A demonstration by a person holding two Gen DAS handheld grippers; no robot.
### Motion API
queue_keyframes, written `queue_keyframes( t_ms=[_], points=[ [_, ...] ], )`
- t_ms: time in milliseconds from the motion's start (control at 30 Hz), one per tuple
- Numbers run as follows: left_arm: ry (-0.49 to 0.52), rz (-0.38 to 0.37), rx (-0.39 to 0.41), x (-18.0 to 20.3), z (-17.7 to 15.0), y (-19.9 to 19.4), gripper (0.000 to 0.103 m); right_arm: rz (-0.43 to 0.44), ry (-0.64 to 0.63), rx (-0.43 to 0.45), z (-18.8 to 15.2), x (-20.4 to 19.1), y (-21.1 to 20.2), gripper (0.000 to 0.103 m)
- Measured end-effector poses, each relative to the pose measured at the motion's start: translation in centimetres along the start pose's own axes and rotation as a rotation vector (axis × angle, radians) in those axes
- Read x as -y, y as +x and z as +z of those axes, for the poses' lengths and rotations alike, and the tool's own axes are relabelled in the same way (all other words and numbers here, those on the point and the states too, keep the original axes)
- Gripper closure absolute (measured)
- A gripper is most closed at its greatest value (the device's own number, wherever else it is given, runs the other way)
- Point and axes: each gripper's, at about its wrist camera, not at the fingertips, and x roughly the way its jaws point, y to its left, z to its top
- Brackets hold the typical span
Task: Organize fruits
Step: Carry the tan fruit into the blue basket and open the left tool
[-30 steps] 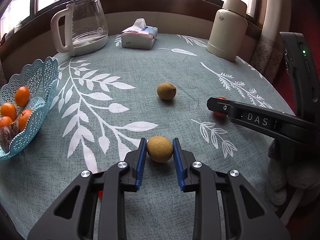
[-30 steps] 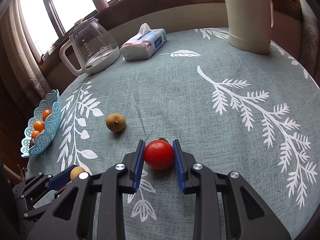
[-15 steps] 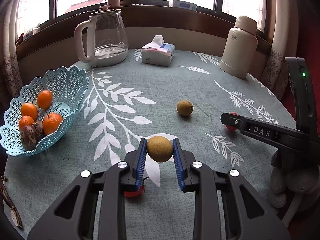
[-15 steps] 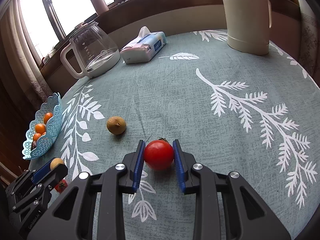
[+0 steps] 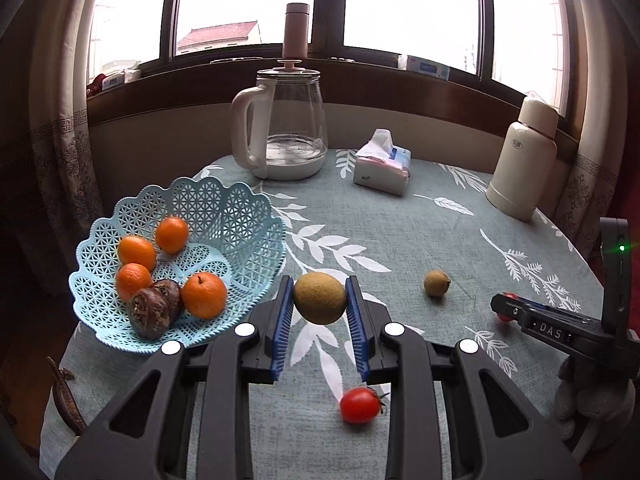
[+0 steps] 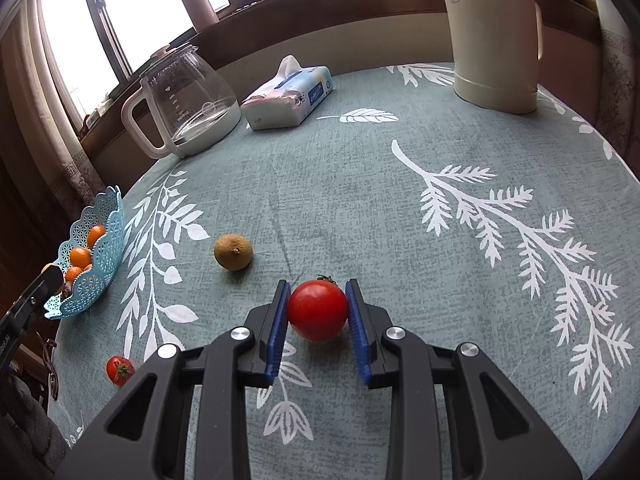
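The left gripper (image 5: 320, 300) is clenched on a round brownish-green fruit (image 5: 320, 298), its two blue pads pressed against the fruit's sides, and it holds that fruit up off the tablecloth (image 5: 400, 232), just to the right of the light blue lattice basket (image 5: 224, 208). The basket sits at the near left of the table and holds four oranges (image 5: 203, 295) together with two dark, wrinkled fruits (image 5: 149, 314) at its near side. Below the held fruit, on the cloth near the left gripper's right finger, lies a small red tomato (image 5: 359, 405) with a green stem. A second brownish-green fruit (image 5: 437, 283) rests on the cloth farther right, well apart from the basket. The right gripper (image 6: 318, 308) grasps a larger red tomato (image 6: 318, 309) between its blue pads; in the right wrist view the tomato is at or just above the cloth, and whether it touches cannot be told. In the left wrist view this gripper appears at the far right edge, with only a sliver of red showing at its tip. At the far side of the table stand a glass kettle (image 5: 286, 124) with a white handle and base, a pack of tissues (image 5: 383, 168) to its right, and a cream thermos flask (image 5: 522, 160) at the far right. A pink tumbler (image 5: 296, 32) stands on the window sill behind the kettle. The tablecloth is grey-green with white leaf prints.
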Motion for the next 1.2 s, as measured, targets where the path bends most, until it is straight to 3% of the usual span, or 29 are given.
queue_keyframes(
  t_ms=[600,667,833,1033,1200],
  points=[
    [-0.121,0.189,0.02,-7.9,1.4,2.5,0.076,0.0,0.0,0.0,0.0,0.0,0.0,0.074],
    [-0.148,0.203,0.017,-8.5,1.3,2.6,0.069,0.0,0.0,0.0,0.0,0.0,0.0,0.074],
    [-0.194,0.222,0.046,-9.3,0.9,2.0,0.037,0.0,0.0,0.0,0.0,0.0,0.0,0.074],
    [-0.205,0.256,0.084,-9.1,0.6,0.8,0.022,0.0,0.0,0.001,-0.1,0.0,0.0,0.074],
    [-0.194,0.29,0.119,-8.4,0.0,-0.3,0.018,0.0,-0.001,0.001,-0.1,0.0,0.0,0.074]
  ],
)
